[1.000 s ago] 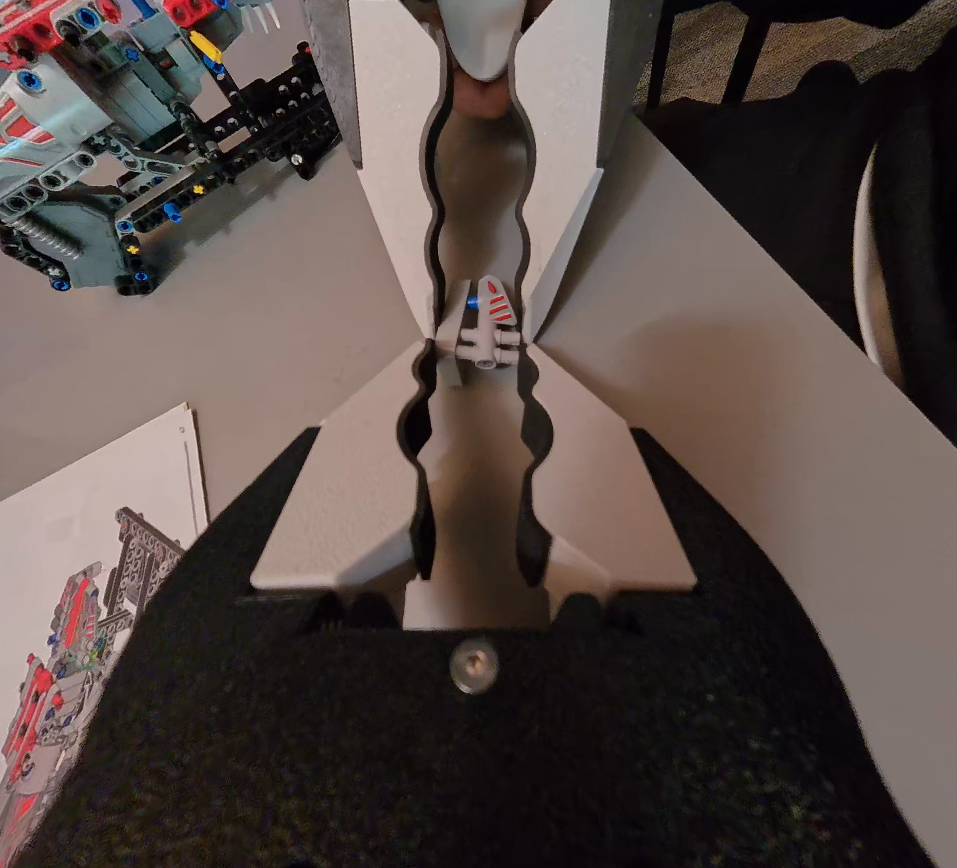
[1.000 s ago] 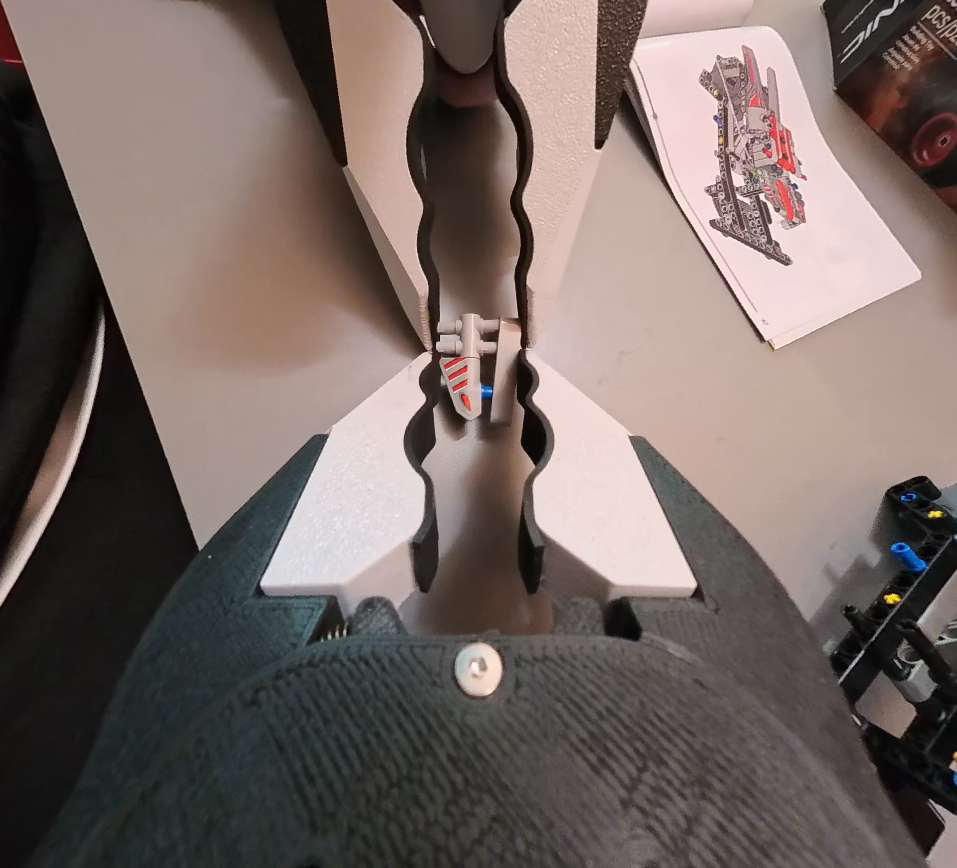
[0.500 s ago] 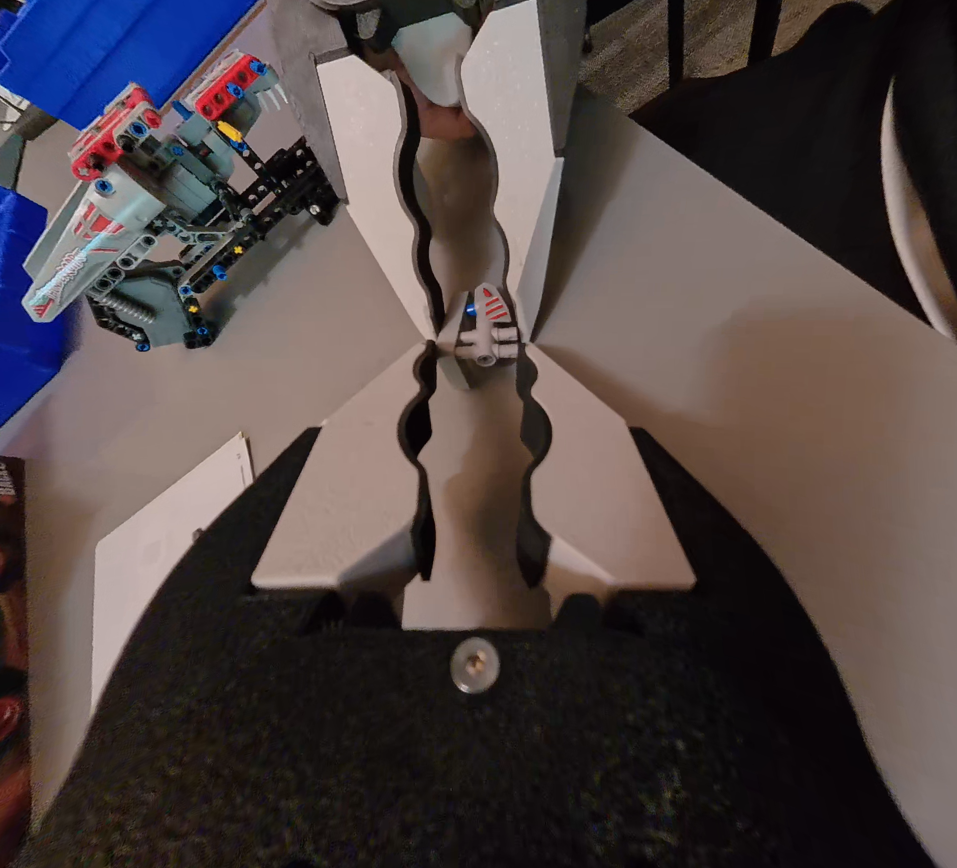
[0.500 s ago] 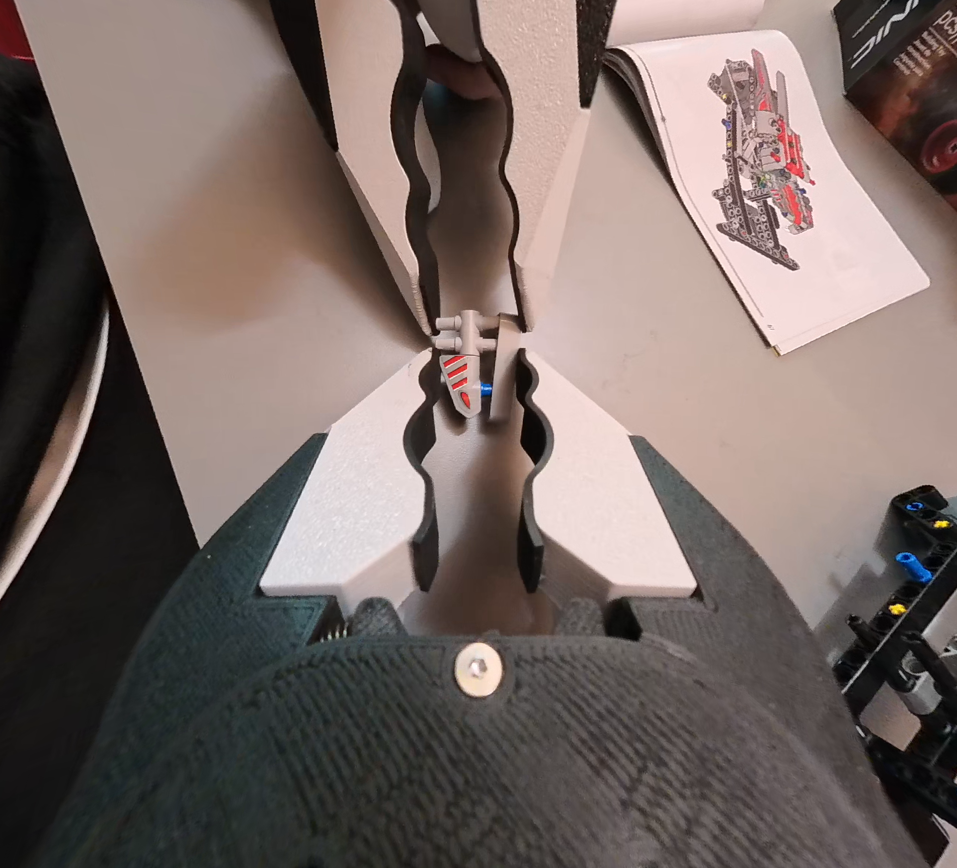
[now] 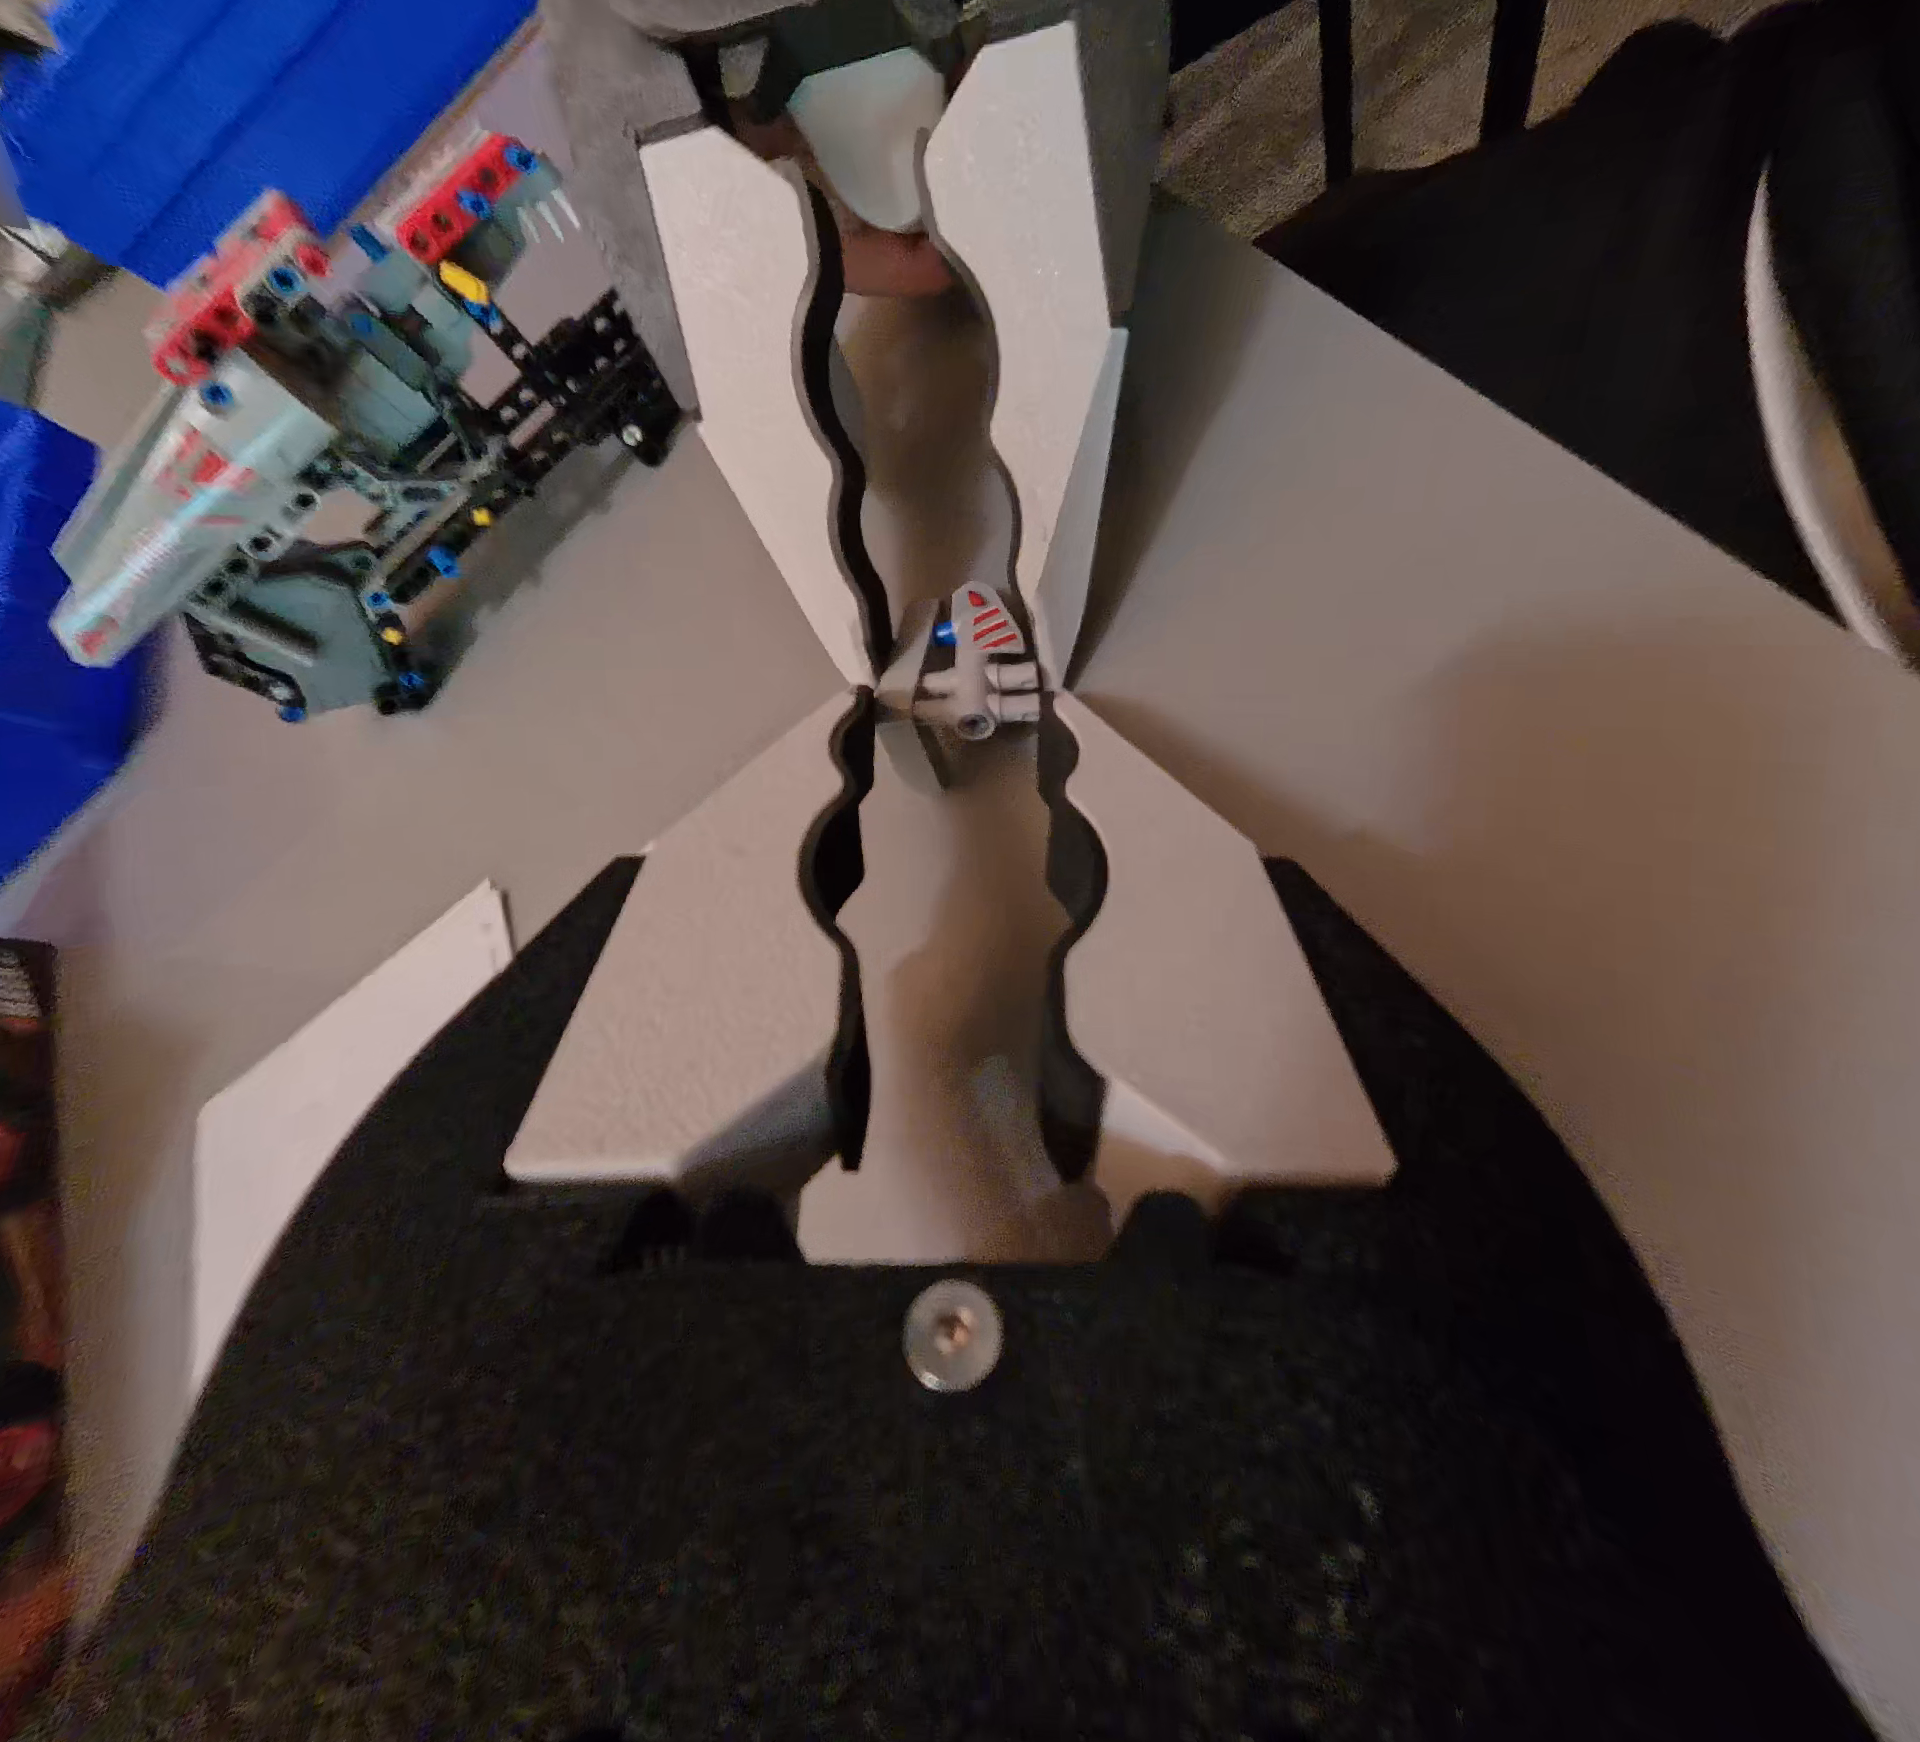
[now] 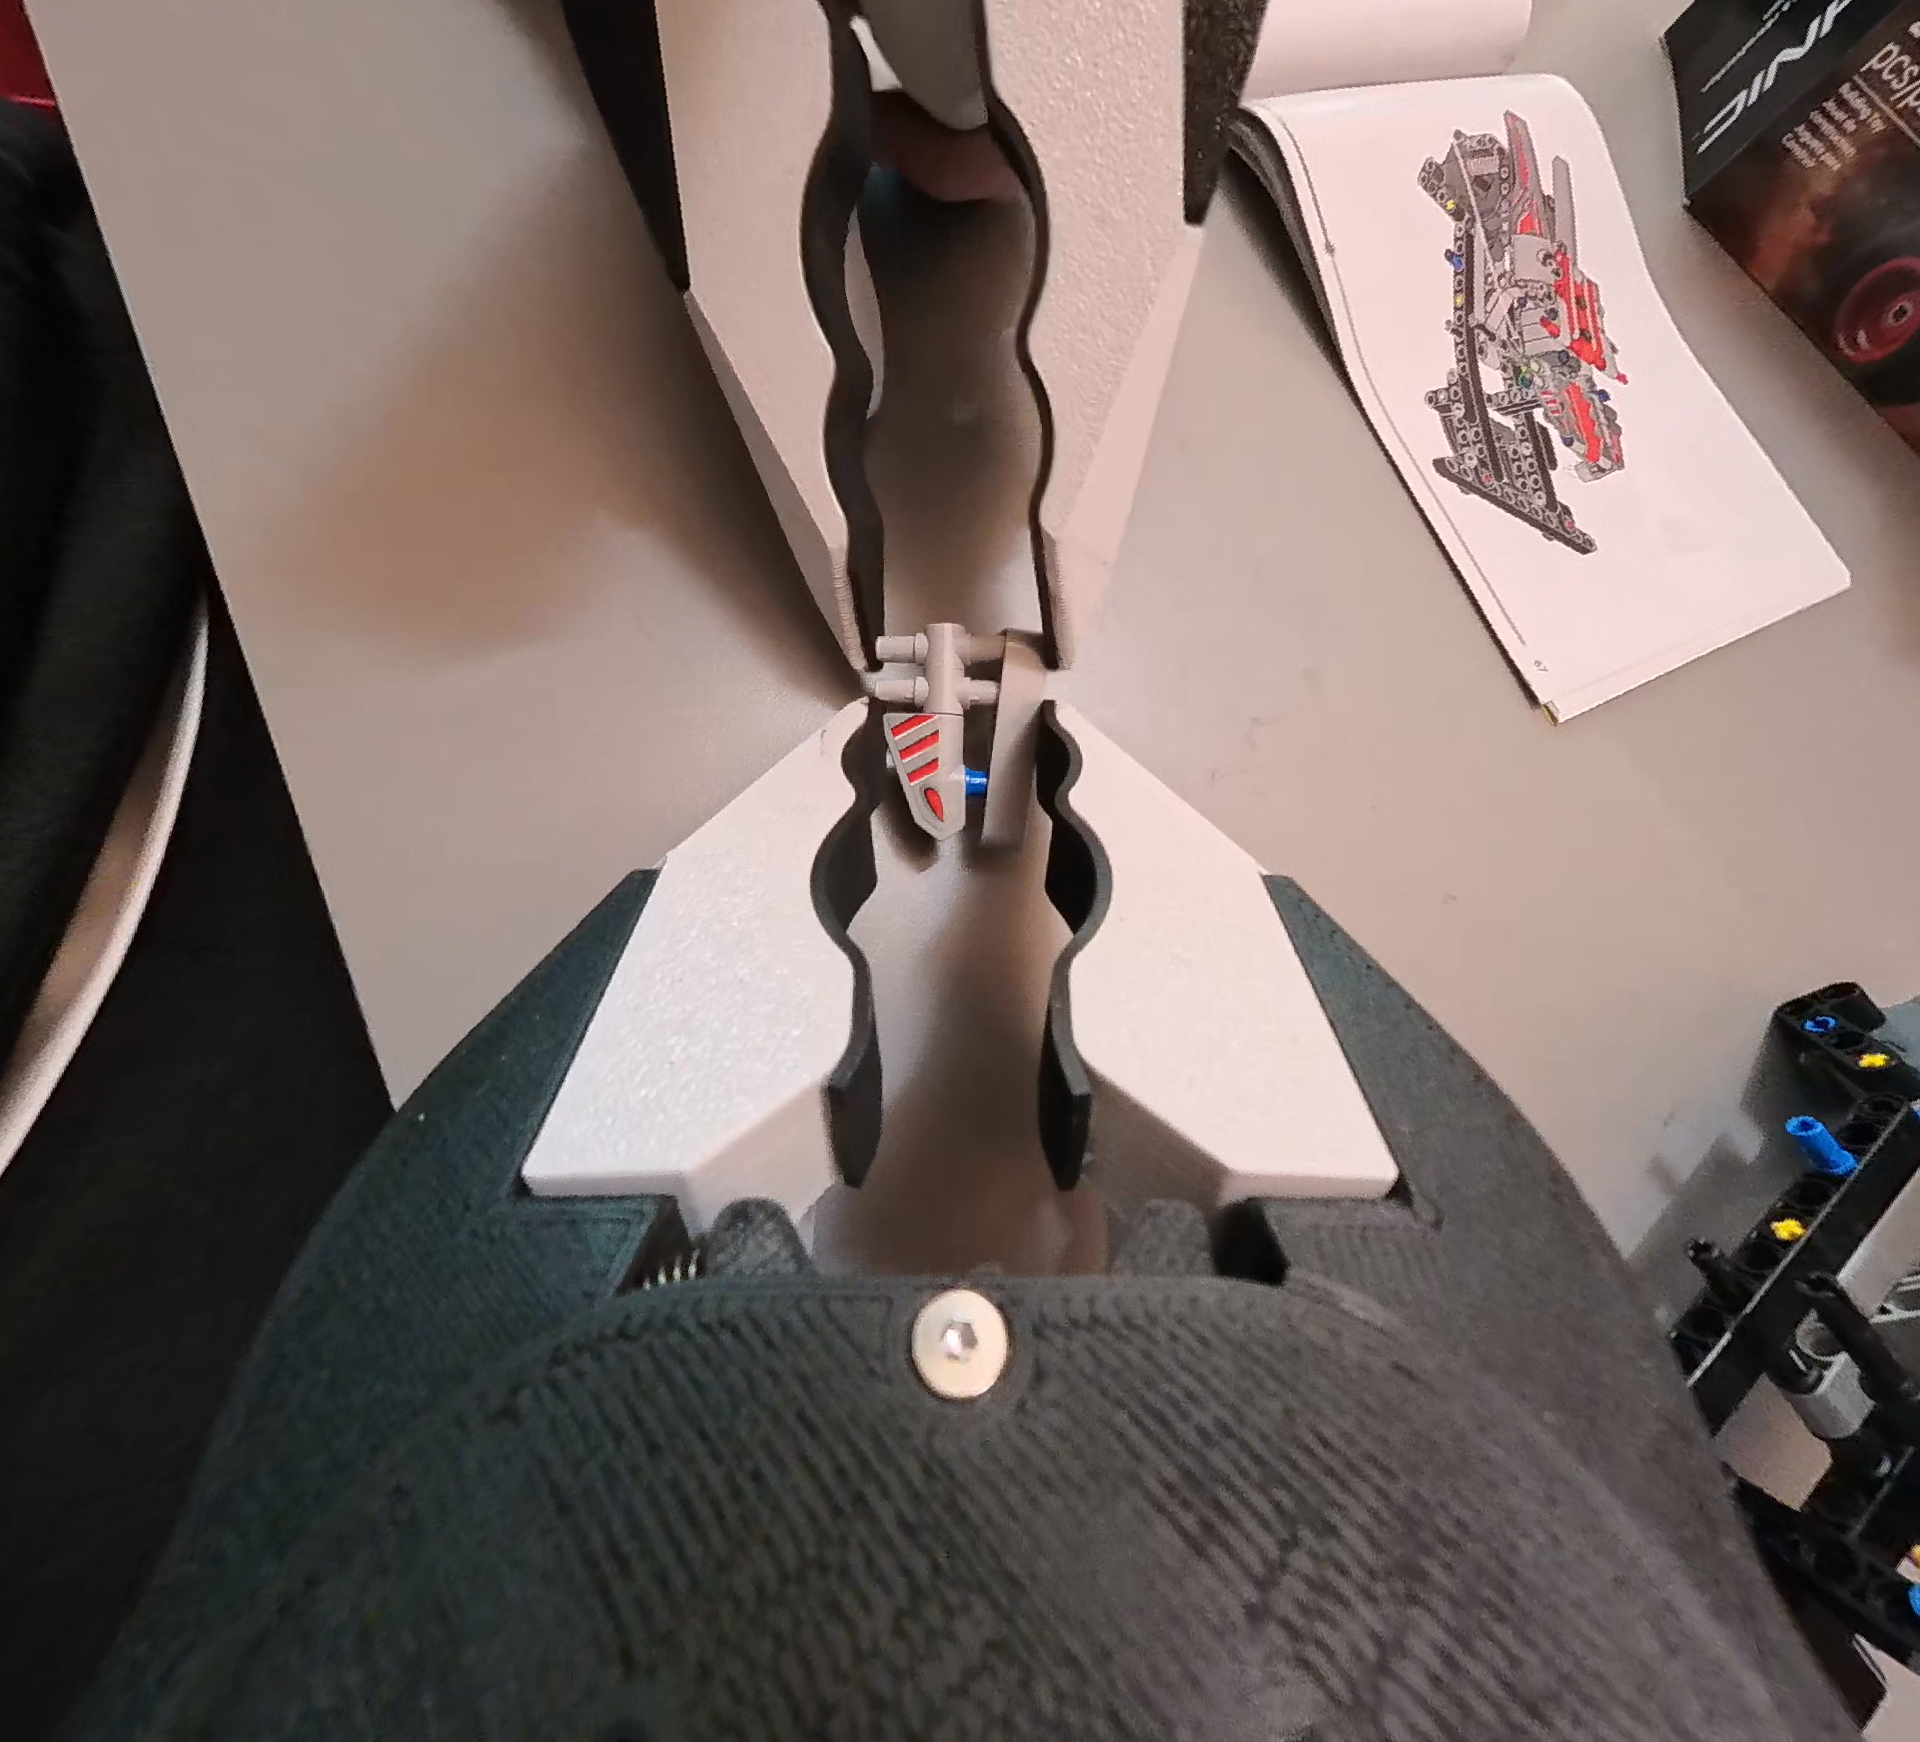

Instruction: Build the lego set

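A small grey lego sub-assembly [image 5: 971, 679] with a red-striped panel, a blue pin and a grey pin connector hangs above the grey table between both grippers, which meet tip to tip. My left gripper [image 5: 954, 710] is shut on its connector and plate end. My right gripper [image 5: 956, 648] comes in from above in this view, shut on the striped-panel end. In the right wrist view the sub-assembly [image 6: 940, 716] sits in my right gripper [image 6: 956, 716], with the left gripper [image 6: 961, 643] opposite. The half-built red, grey and black model [image 5: 343, 466] stands far left.
Blue bins [image 5: 260, 30] stand behind the model. An open instruction booklet [image 6: 1558, 362] and a dark set box [image 6: 1818, 82] lie to the right in the right wrist view. The model's black frame [image 6: 1808, 1225] shows at lower right. The table edge [image 5: 1558, 466] runs close by, with a dark chair beyond.
Both grippers stay shut on the sub-assembly. The left view has swung so the model sits lower and blue bins appear. The right gripper leans more, and the piece has tilted slightly.
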Tool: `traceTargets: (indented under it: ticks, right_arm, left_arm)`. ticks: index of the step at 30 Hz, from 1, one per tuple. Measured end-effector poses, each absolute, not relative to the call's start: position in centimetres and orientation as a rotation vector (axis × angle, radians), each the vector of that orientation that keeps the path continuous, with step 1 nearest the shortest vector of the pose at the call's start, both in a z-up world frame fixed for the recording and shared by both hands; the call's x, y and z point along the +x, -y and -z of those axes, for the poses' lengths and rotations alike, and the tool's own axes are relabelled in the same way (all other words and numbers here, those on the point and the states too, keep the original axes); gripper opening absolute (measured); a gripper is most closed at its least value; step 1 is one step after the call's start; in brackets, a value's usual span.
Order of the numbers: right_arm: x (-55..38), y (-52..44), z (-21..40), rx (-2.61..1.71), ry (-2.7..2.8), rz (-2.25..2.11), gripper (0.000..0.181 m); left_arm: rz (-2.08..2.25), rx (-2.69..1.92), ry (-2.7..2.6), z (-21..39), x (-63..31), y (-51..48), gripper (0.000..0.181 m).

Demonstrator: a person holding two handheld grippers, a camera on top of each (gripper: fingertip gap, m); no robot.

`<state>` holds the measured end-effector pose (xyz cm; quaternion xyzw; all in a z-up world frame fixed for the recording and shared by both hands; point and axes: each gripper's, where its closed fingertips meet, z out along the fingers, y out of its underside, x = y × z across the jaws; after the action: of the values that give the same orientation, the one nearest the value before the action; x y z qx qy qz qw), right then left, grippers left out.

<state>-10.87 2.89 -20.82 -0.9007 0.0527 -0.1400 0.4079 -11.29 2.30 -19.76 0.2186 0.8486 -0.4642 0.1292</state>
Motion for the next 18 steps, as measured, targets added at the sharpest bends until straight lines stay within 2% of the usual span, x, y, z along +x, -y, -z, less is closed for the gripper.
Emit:
traceTargets:
  ticks: [4, 5, 6, 8, 9, 10, 12, 13, 15, 18]
  right_arm:
    - [-10.8, -3.0, 20.8, -2.27, -0.136, 0.349, 0.028]
    - [-10.8, -3.0, 20.9, -2.271, -0.144, 0.331, 0.028]
    - [-10.8, -3.0, 20.9, -2.273, -0.153, 0.312, 0.028]
    - [-10.7, -3.0, 20.9, -2.274, -0.16, 0.312, 0.028]
    - [-10.7, -3.0, 20.9, -2.273, -0.156, 0.322, 0.028]
    - [-10.7, -3.0, 20.9, -2.272, -0.154, 0.328, 0.028]
    - [-10.7, -3.0, 20.9, -2.273, -0.158, 0.322, 0.028]
    - [-10.7, -3.0, 20.9, -2.273, -0.162, 0.315, 0.028]
    - [-10.7, -3.0, 20.9, -2.274, -0.165, 0.307, 0.028]
    - [-10.7, -3.0, 20.9, -2.275, -0.167, 0.301, 0.028]
  left_arm:
    - [1.34, 0.716, -2.37, 19.7, -11.9, -2.0, 0.03]
    - [1.323, 0.753, -2.36, 19.8, -12.1, -2.0, 0.014]
    - [1.311, 0.788, -2.338, 19.9, -12.3, -2.0, 0.004]
    - [1.313, 0.766, -2.363, 19.9, -12.1, -2.1, 0.005]
    - [1.33, 0.744, -2.362, 19.7, -11.9, -2.2, 0.012]
    - [1.34, 0.716, -2.326, 19.2, -11.3, -2.2, 0.033]
    - [1.294, 0.694, -2.385, 19.9, -10.6, -2.8, 0.041]
    - [1.304, 0.656, -2.414, 19.9, -10.4, -2.9, 0.039]
    - [1.338, 0.665, -2.444, 19.8, -10.8, -3.0, 0.017]
    - [1.344, 0.612, -2.491, 19.9, -10.6, -2.9, 0.021]
